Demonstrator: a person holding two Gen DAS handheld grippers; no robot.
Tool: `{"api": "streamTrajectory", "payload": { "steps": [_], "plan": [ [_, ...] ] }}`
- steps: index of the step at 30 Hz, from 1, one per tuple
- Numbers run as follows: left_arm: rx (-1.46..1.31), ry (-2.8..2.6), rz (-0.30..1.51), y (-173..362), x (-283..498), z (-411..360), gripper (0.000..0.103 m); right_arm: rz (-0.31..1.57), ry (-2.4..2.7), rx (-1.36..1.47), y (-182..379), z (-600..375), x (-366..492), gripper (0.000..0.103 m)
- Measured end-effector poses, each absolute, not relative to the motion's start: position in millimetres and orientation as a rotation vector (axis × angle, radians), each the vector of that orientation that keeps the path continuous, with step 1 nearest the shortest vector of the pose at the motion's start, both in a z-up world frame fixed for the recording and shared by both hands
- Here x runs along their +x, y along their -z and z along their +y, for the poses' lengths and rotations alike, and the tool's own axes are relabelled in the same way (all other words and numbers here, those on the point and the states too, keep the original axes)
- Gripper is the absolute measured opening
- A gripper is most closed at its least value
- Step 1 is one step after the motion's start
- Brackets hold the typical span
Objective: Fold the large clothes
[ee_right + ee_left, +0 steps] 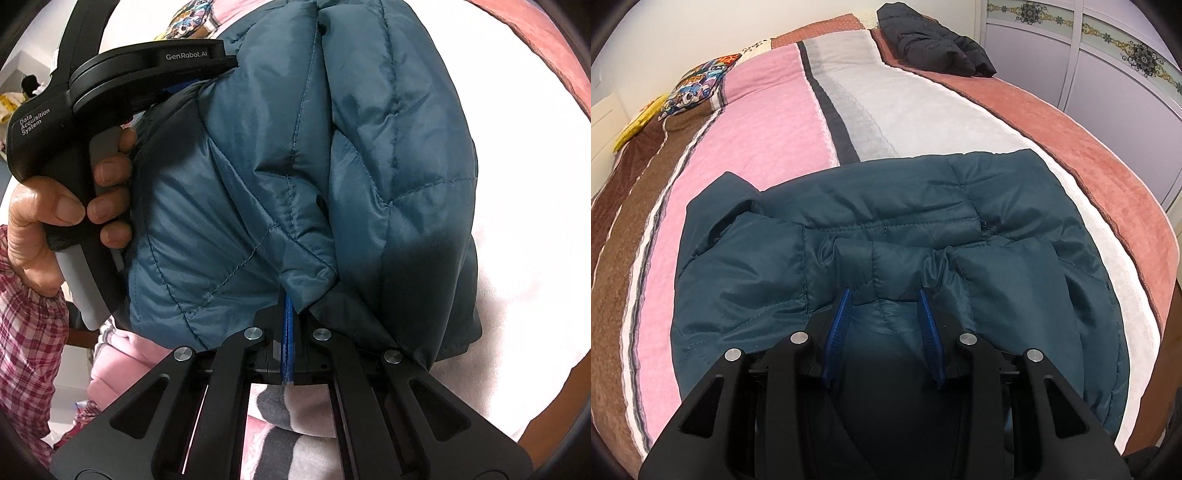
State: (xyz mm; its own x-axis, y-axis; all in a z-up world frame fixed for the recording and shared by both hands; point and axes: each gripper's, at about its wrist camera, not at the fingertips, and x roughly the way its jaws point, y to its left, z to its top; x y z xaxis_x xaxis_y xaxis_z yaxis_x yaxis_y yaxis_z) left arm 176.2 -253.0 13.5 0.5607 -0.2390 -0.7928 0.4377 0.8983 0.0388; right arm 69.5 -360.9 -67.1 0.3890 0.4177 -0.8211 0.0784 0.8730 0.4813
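A teal quilted puffer jacket [886, 229] lies bunched on the near end of the striped bedspread [768, 140]. My left gripper [884, 295] is open, its blue fingers [842, 321] resting on the jacket with a fold of fabric between them. In the right wrist view the same jacket [303, 177] fills the frame. My right gripper [290, 299] is shut on a fold of it, fingertips hidden under the fabric. The left gripper's body and the hand that holds it [70, 206] sit at the jacket's left side.
A dark puffer jacket [931, 40] lies folded at the far end of the bed. Printed cushions [698, 85] sit at the far left. A lilac wardrobe [1108, 74] stands to the right. The bed's right edge drops off close by.
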Motion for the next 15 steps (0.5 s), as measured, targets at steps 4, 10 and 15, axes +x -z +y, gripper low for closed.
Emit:
{"api": "streamTrajectory", "payload": {
  "steps": [4, 10, 15],
  "plan": [
    [0.242, 0.404, 0.891, -14.0, 175.8, -252.8, 0.037, 1.161, -0.221, 0.491, 63.6, -360.9, 68.0, 0.000],
    [0.221, 0.404, 0.895, -13.7, 178.5, -252.1, 0.038, 1.156, -0.206, 0.495, 61.8, -359.5, 66.1, 0.000],
    [0.151, 0.478, 0.871, -45.0, 168.9, -233.8, 0.038, 1.155, -0.201, 0.508, 61.7, -360.5, 63.0, 0.000]
  ]
}}
